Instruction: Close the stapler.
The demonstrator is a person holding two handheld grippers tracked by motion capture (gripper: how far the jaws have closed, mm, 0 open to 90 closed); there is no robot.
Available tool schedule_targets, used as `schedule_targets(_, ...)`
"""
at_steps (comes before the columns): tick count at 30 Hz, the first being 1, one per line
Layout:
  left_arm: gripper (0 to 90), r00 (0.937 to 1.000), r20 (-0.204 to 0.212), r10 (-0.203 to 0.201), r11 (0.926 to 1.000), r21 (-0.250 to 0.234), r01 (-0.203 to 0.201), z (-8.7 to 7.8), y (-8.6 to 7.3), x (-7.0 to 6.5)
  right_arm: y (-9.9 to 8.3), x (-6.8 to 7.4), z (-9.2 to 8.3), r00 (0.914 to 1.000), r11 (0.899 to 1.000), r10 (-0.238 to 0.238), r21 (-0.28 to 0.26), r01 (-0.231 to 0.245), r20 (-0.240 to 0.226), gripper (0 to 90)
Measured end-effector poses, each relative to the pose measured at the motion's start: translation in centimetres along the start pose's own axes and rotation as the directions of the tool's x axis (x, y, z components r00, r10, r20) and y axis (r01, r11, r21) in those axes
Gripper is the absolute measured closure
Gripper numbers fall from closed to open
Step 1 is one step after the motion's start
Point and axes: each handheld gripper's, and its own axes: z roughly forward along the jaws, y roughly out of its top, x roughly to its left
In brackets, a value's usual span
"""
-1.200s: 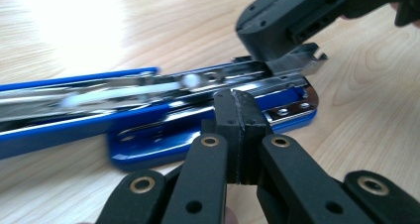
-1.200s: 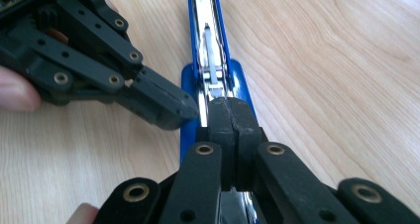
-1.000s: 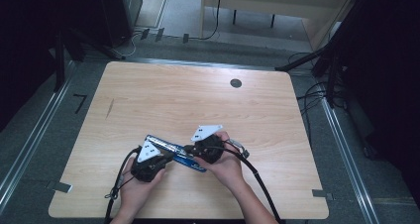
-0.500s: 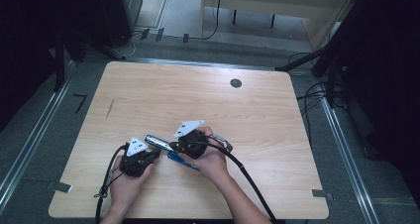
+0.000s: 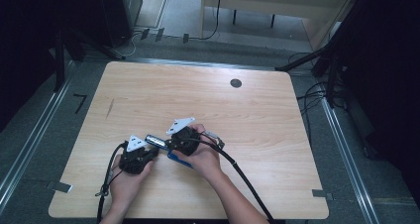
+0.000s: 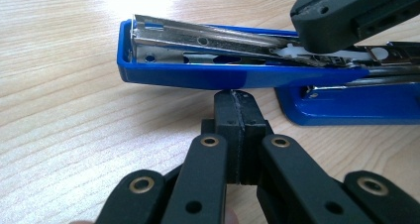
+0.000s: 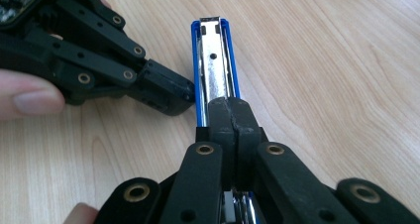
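The right gripper (image 7: 232, 116), jaws pressed together with nothing between them, bears down on the metal staple channel (image 7: 214, 68) of the opened blue stapler (image 6: 198, 75). The left gripper (image 6: 236, 116), likewise closed and empty, props its tip against the underside of the raised blue arm. The stapler lies near the front edge of the wooden table (image 5: 247, 115), between both hands. Neither tool actually clasps it, so I judge that uneven pressure may let the sprung arm snap shut, or the base (image 6: 356, 105) skid sideways across the smooth wood
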Motion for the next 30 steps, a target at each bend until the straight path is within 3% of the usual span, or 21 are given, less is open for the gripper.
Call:
schedule_targets(7, 90.0, 0.9999, -0.005, 0.013, 0.9999, 0.002, -0.013, 0.2, 0.1, -0.4, 0.2, -0.1, 0.2, 0.9999, 1.0, 0.011, -0.011, -0.011, 0.007, 90.0)
schedule_targets(12, 90.0, 0.9995, -0.014, 0.028, 0.9993, -0.026, -0.028, 0.2, 0.1, -0.7, 0.2, -0.2, 0.0, 0.9999, 1.0, 0.006, -0.012, -0.005, 0.013, 90.0)
schedule_targets(19, 90.0, 0.9997, -0.007, 0.022, 0.9979, -0.061, -0.022, -0.1, 0.3, -0.9, 0.3, -0.2, -0.6, 0.9999, 1.0, 0.004, -0.019, -0.003, 0.015, 90.0)
schedule_targets(30, 90.0, 0.9996, 0.001, 0.028, 0.9973, -0.067, -0.028, -0.1, 0.2, -1.1, 0.3, 0.5, -1.3, 0.9988, 1.0, -0.008, -0.03, 0.009, 0.049, 90.0)
